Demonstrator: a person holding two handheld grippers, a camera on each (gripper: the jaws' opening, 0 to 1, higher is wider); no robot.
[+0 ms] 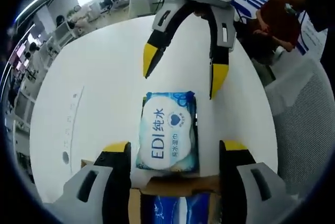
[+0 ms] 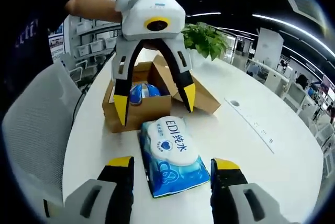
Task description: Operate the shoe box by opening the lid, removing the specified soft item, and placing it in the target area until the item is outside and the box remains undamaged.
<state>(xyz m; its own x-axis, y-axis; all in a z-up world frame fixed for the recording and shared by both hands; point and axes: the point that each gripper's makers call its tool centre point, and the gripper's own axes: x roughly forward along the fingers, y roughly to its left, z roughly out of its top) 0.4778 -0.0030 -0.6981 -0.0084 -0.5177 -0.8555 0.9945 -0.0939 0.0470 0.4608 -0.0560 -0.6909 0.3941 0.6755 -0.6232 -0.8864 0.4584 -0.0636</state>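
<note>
A blue and white wet-wipes pack [image 1: 170, 132] [image 2: 172, 153] lies flat on the white table [image 1: 94, 77] [image 2: 251, 145], outside the box. The open brown cardboard shoe box [image 1: 178, 186] [image 2: 131, 114] stands just behind it on the left gripper's side, flaps spread, with another blue pack [image 1: 175, 208] [image 2: 144, 92] inside. My left gripper [image 1: 175, 148] [image 2: 155, 103] is open, its jaws standing either side of the pack's box-side end without holding it. Facing it from the other end, my right gripper [image 2: 172, 164] [image 1: 183, 72] is open too and holds nothing.
A potted green plant [image 2: 207, 38] stands on the table behind the box. A grey mesh chair [image 2: 36, 124] [image 1: 309, 124] sits at the table's edge. A person's arm [image 2: 89, 7] reaches in above the left gripper. Bare tabletop stretches to the right in the right gripper view.
</note>
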